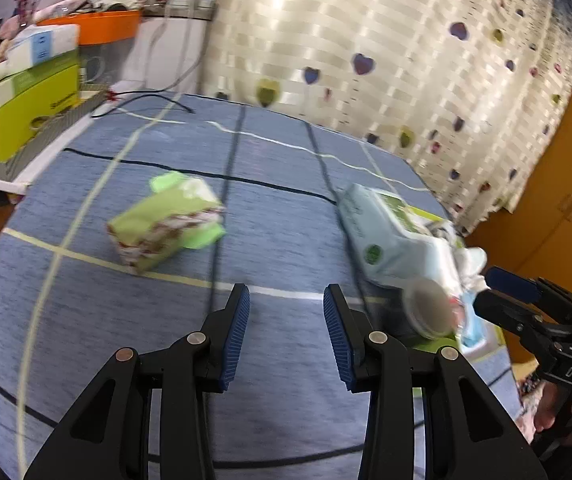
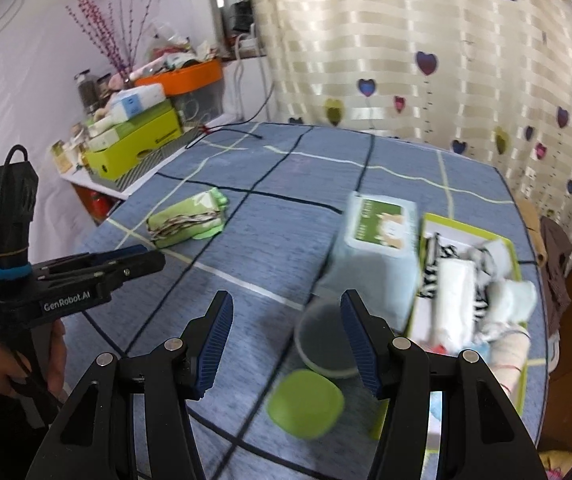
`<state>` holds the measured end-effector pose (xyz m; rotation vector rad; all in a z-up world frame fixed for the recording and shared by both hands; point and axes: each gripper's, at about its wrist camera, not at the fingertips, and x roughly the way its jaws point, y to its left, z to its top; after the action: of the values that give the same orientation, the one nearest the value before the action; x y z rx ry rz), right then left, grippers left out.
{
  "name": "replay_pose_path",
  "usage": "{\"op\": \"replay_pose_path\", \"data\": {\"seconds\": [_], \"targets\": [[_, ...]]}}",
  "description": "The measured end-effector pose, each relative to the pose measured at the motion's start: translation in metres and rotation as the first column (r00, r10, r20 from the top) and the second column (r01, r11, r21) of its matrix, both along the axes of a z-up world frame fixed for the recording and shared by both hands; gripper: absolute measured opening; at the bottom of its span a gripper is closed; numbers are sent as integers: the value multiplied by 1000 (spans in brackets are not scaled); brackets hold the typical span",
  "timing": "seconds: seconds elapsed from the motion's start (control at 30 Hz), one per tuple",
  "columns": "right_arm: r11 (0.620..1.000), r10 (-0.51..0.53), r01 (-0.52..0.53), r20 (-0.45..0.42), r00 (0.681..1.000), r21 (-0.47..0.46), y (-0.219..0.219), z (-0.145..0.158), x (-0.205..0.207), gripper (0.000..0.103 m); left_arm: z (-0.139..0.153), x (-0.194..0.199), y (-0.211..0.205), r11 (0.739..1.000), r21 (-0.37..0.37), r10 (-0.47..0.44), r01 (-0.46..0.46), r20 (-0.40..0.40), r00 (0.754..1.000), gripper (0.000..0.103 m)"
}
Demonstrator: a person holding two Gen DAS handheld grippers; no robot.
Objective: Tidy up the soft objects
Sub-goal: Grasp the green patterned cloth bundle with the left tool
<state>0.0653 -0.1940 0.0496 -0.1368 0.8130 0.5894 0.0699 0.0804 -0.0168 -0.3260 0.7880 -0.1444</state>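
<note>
Green tissue pack lying on the blue checked bed, pale wipes pack just beside the green-rimmed tray of soft items, your left hand-held gripper wide and empty, your right hand-held gripper wide and empty

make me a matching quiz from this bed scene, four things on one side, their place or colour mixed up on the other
Things:
1. tissue pack
2. wipes pack
3. socks
4. lid

Descriptions:
A. in the green-rimmed tray
B. plain green, nearest the right gripper
C. pale blue, beside the tray
D. green, alone on the bedspread's left

Pairs: 1-D, 2-C, 3-A, 4-B
</note>
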Motion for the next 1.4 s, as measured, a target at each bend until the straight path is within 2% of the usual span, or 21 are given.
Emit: {"op": "replay_pose_path", "data": {"seconds": [0.1,0.33,0.57,0.8,0.83,1.0,1.13,1.27,1.4], "targets": [[1000,29,-29,-14,999,-5,18,-3,6,56,-3,4,17,999,19,26,-26,-4,1000,40],[997,78,-78,-31,996,-16,49,-10,14,56,-13,16,48,998,59,27,-26,-17,1000,40],[993,109,-111,-51,993,-30,75,-18,23,56,-21,41,67,986,165,-9,13,-21,1000,40],[990,129,-132,-68,989,-42,89,-25,29,56,-32,75,80,959,274,-64,72,-38,997,42],[990,129,-133,-70,989,-43,91,-26,30,56,-37,82,82,959,270,-80,91,-53,995,46],[990,129,-133,-83,988,-49,94,-31,38,56,-53,101,85,951,262,-142,163,-98,985,46],[989,130,-135,-91,987,-54,98,-34,43,56,-58,108,81,945,255,-182,207,-119,976,52],[987,145,-151,-98,984,-55,104,-36,46,56,-63,113,74,936,236,-234,262,-141,962,53],[985,154,-160,-99,983,-58,108,-36,46,56,-64,113,71,939,231,-228,254,-133,965,53]]}}
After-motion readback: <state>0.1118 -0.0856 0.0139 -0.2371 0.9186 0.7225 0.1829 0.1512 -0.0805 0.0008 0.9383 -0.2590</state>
